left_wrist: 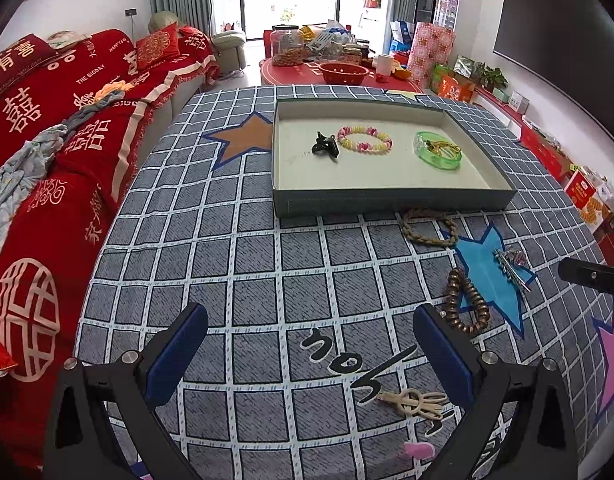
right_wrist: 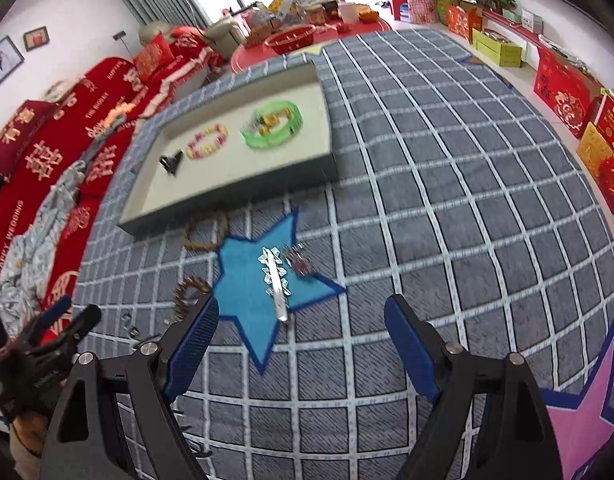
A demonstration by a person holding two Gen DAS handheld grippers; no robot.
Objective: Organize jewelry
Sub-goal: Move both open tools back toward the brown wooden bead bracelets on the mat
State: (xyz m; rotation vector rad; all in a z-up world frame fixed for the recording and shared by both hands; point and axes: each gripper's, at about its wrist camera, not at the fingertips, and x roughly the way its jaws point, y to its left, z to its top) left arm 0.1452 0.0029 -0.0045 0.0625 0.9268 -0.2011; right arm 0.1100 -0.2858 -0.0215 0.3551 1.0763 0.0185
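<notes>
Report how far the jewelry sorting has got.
Done: the tray holds a black clip, a pink and yellow bracelet and a green bangle.
In hand: nothing; the left gripper and right gripper both have open, empty jaws.
Left on the cloth: braided cord, brown bead bracelet, silver hairpin, cream clip.

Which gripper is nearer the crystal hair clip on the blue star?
Right. The right gripper, open, points at the crystal hair clip lying just ahead of its fingertips. The left gripper, also open, sits off to the clip's left, over bare cloth.
</notes>
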